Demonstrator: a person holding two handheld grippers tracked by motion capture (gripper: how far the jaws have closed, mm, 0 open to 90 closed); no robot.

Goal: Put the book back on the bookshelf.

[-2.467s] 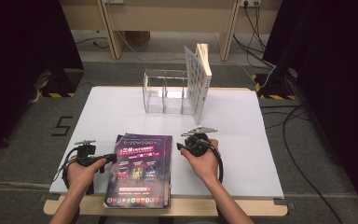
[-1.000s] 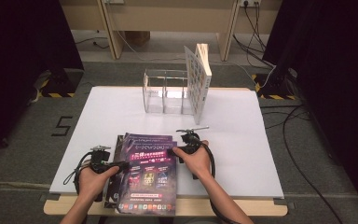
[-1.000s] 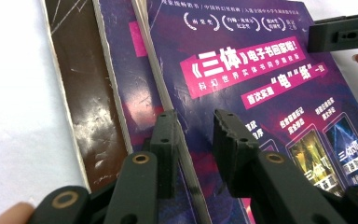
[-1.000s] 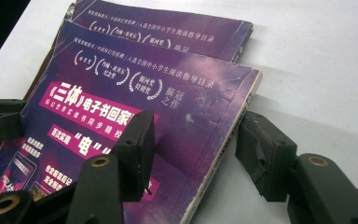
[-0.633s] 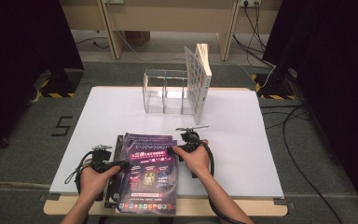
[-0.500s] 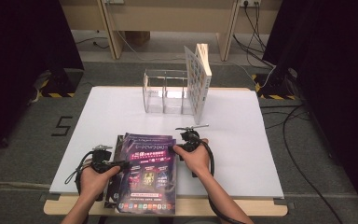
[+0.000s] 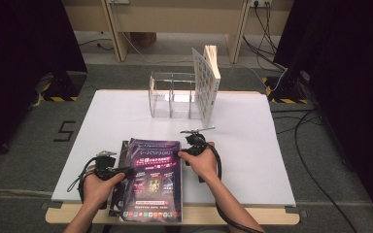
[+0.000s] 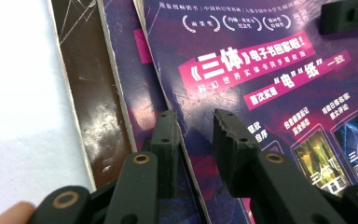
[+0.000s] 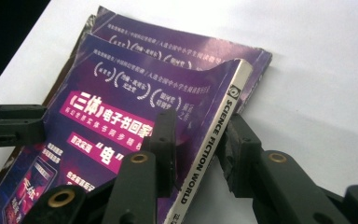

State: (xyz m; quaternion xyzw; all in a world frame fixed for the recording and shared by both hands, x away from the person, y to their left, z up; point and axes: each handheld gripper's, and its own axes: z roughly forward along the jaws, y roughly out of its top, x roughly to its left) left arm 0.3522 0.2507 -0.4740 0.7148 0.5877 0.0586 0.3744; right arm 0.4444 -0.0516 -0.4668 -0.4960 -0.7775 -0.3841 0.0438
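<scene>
White table top (image 7: 126, 121), rectangular, on a pale wood board whose edge shows along the near side; grey carpet floor around it, black curtains to left and right, a wooden frame and trailing cables at the far side, yellow-black striped feet at both far corners, a figure "5" marked on the floor to the left. Far centre of the table: clear plastic rack (image 7: 172, 94) with upright dividers, a white gridded book (image 7: 205, 82) standing on edge against its right end. Near centre-left: stack of magazines, top item a purple magazine (image 7: 153, 177) with pink banner and Chinese lettering, reaching to the near table edge; a second purple copy and a dark brown cover (image 8: 95, 93) fan out beneath it to the left. Left gripper (image 8: 193, 128), at the stack's left edge: jaws straddle the top magazine's edge, one above the cover, one below; whether the pads press is not clear. Right gripper (image 9: 196, 133), at the right edge: jaws have just been closing, the silver spine reading "SCIENCE FICTION WORLD" raised between them, pads at the cover and spine. Open table lies between stack and rack.
</scene>
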